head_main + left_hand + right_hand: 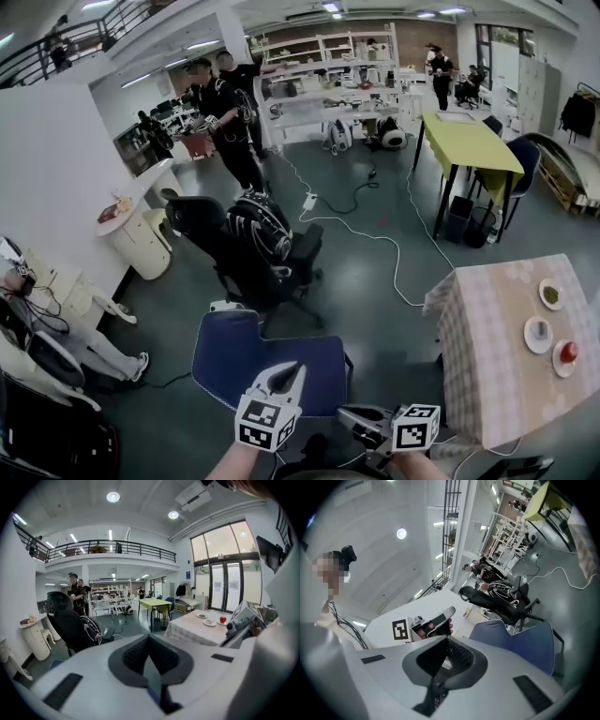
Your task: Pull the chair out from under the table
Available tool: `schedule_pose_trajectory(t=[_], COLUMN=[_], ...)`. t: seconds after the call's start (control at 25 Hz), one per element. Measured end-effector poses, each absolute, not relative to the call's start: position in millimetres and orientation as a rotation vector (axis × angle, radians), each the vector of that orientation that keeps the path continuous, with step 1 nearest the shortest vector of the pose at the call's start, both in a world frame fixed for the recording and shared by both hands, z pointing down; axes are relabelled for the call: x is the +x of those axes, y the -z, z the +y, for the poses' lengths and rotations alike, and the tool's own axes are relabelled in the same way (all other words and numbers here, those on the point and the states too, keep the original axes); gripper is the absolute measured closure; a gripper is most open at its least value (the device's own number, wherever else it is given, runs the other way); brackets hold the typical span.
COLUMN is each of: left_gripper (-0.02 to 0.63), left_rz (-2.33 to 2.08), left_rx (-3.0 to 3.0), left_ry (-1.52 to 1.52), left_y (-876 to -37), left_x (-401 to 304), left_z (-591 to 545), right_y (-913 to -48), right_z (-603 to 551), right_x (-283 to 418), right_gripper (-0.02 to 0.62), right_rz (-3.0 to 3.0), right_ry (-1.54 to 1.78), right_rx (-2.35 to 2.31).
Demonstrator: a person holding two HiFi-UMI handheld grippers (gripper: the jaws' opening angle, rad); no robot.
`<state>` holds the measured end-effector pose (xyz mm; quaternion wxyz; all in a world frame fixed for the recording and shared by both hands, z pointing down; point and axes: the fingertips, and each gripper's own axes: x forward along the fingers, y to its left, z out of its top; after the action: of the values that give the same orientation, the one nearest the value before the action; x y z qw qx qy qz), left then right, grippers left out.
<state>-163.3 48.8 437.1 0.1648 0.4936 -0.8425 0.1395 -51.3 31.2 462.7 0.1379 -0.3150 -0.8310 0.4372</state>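
The left gripper (284,375) has its jaws pressed fully together with nothing between them. The right gripper (354,418) looks closed and empty too, and points across toward the left one. The blue chair (234,356) sits directly ahead of and below the left gripper's tips, whose white jaws overlap its near edge in the head view, though I cannot tell whether they touch it. The table with the checked cloth (487,375) stands off to the right of the right gripper. A strip of bare floor shows between it and the chair, so the chair looks to be clear of the table already, or nearly so. The blue panel looks like padded fabric, soft enough to give and slip under hard jaws. The right gripper view shows a dark frame tube (558,641) running down its edge (probably metal, and the better hold). I judge the chair fairly light and stiff, likely to slide easily on the smooth floor. A pull taken high on it could tip it rather than drag it. The jaws would need to open first, then close on the frame or on the firm top edge of the back.
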Motion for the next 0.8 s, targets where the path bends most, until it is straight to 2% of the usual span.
schedule_pose_trajectory(t=[0.4,0.8], left_gripper=[0.601,0.603], left_rz=[-2.435,-2.391], left_rx=[1.36,1.543], left_ry=[-0.271,-0.2], left_y=[-430.4,-446.9], left_x=[-221.5,-269.3], left_z=[120.5,131.5], right_y=[-423.8,-435.2], right_z=[92.6,116.7], right_x=[-112.1,-177.1], right_gripper=[0.586,0.586], right_rz=[-2.445,-2.516], right_ry=[-1.118,-1.002], right_rx=[-1.018,-0.998])
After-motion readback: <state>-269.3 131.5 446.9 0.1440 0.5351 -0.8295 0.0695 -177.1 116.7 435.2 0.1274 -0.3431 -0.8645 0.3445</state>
